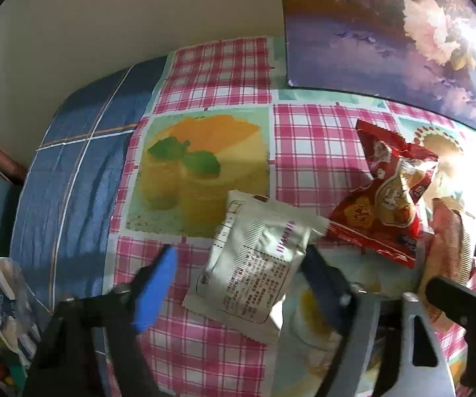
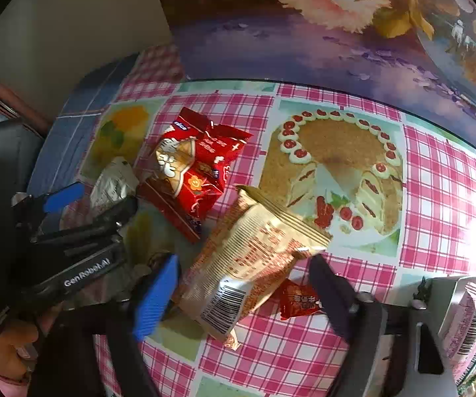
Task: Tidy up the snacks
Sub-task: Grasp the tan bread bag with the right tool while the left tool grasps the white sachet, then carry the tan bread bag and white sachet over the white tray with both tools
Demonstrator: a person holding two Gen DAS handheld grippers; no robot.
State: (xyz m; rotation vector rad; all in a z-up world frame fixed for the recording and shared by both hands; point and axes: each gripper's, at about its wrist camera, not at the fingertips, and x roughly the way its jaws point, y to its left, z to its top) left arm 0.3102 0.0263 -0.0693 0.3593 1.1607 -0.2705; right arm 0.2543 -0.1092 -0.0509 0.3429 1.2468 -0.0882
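Observation:
A white snack packet [image 1: 254, 264] lies on the checked tablecloth between the fingers of my left gripper [image 1: 238, 281], which is open around it. A red snack bag [image 1: 390, 195] lies to its right; it also shows in the right wrist view [image 2: 195, 168]. A gold snack bag [image 2: 248, 258] lies between the fingers of my right gripper [image 2: 244, 291], which is open around it. A small red packet [image 2: 299, 301] lies partly under the gold bag. The left gripper [image 2: 82, 205] and the white packet [image 2: 112, 182] show at the left of the right wrist view.
A pink checked tablecloth [image 2: 436, 182] with cake pictures covers the table. A flower picture [image 2: 304, 16] stands along the back edge. A blue cloth [image 1: 72, 172] lies at the left. A grey container [image 2: 449, 294] with a pink packet [image 2: 466, 324] stands at the right.

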